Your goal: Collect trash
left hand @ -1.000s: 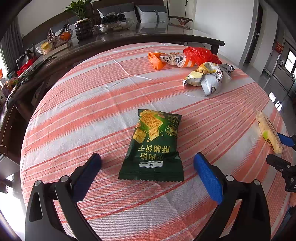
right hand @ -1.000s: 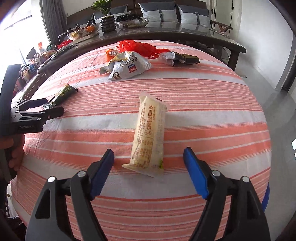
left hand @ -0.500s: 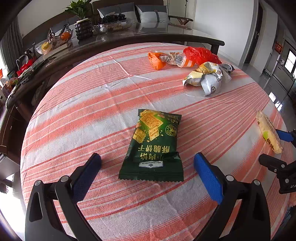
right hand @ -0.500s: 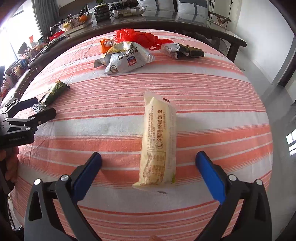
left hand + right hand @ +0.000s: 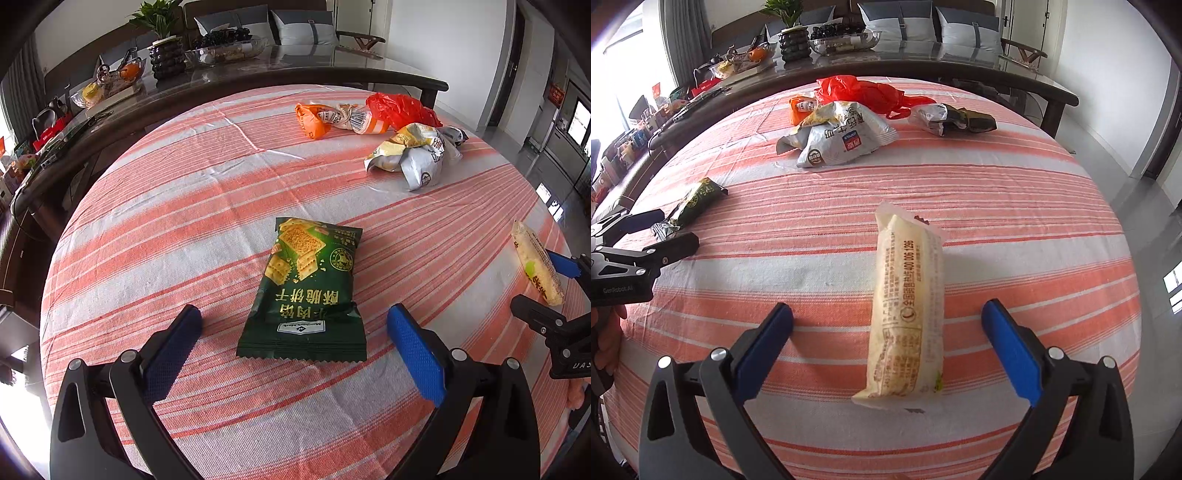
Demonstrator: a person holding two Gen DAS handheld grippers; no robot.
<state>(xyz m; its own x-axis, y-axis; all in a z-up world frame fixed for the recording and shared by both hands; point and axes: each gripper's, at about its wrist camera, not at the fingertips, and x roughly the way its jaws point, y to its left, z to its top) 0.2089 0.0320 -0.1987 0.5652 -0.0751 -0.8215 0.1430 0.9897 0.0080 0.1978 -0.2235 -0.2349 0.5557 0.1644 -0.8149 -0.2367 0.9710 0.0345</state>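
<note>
Your right gripper (image 5: 886, 328): jaws have just been opening and stand wide, straddling the pale tubular wrapper (image 5: 905, 317) untouched, which suits a sideways pinch; thin crinkly film, lying lengthwise.
Your left gripper (image 5: 293, 328): jaws spread, bracketing the flat green cracker packet (image 5: 306, 291), glossy foil with serrated end seams, pads clear of it.
Striped tablecloth (image 5: 184, 206): woven, slightly creased.
Far edge: crumpled silver-yellow bags (image 5: 413, 155), orange wrapper (image 5: 314, 122), red plastic bag (image 5: 399, 109), bunched loosely together, all uncollected.
</note>
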